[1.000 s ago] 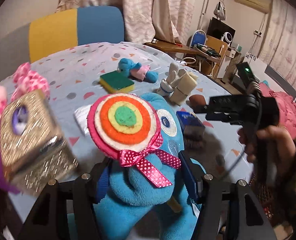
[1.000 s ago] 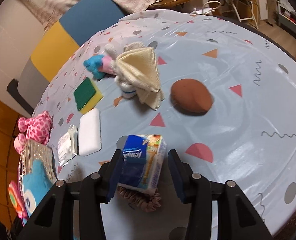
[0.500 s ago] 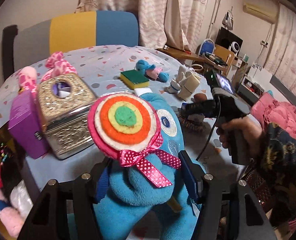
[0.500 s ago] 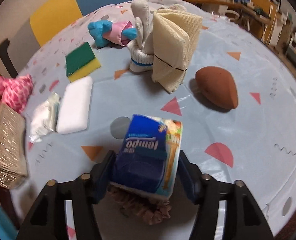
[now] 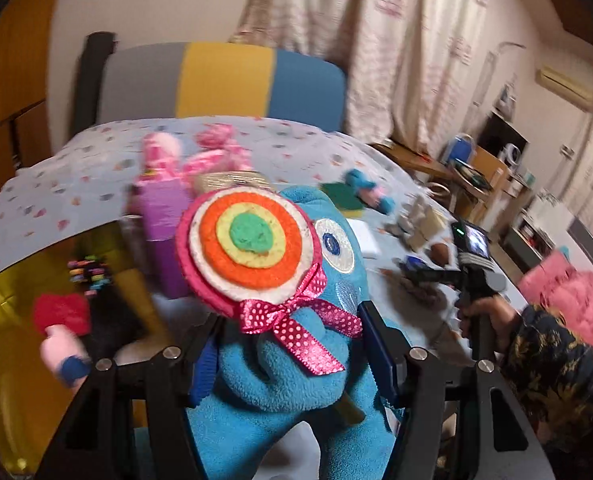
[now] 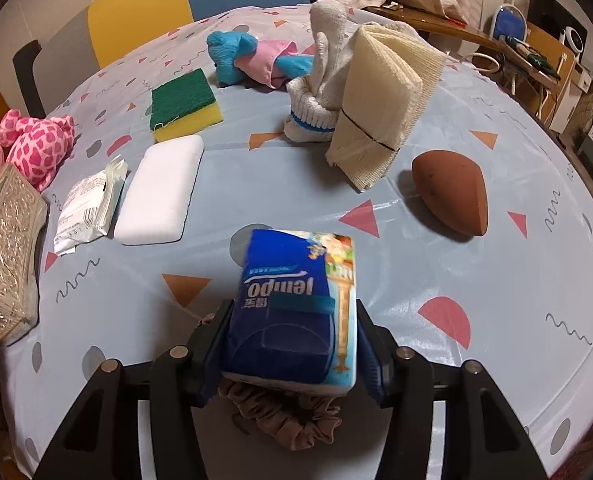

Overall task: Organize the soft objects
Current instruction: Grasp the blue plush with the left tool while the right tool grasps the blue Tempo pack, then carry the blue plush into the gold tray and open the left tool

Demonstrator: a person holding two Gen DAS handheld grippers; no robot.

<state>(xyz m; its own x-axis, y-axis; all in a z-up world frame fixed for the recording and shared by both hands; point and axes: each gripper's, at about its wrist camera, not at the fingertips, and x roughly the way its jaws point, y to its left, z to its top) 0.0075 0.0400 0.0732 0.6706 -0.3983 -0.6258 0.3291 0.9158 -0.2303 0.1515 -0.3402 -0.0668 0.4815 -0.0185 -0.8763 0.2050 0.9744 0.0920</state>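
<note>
Clerk: Left wrist view, item one: left gripper [image 5: 286, 354], jaws closed on the blue plush toy [image 5: 296, 368] around its body; felt lollipop [image 5: 250, 242] with pink dotted bow faces the lens. Toy is held clear of the table [image 5: 56, 184], beyond its near edge, above a yellow bin [image 5: 12, 360] holding a red and a pink-and-blue item. Picture is smeared; bin contents cannot be told further.

Checker: Item two?

Clerk: Right wrist view: right gripper [image 6: 292, 346], jaws pressed against both sides of the tissue pack [image 6: 296, 304], which sits on a brown scrunchie [image 6: 292, 416] at the near table edge. Whether the pack is lifted cannot be told.

Checker: Loose stock?

Clerk: Green-yellow sponge [image 6: 184, 104], white sponge [image 6: 160, 190], wipes packet [image 6: 88, 204], small blue doll [image 6: 252, 58], rolled socks [image 6: 316, 96], folded cloth [image 6: 380, 100], brown makeup sponge [image 6: 450, 194], pink spotted plush [image 6: 36, 144], silver tissue box [image 6: 4, 248].

Checker: Handling note?

Clerk: Likely step: dropping the toy in the bin. Centre it over the opening, lower before opening the jaws; grip the pack lightly and lift straight, so the scrunchie stays behind
</note>
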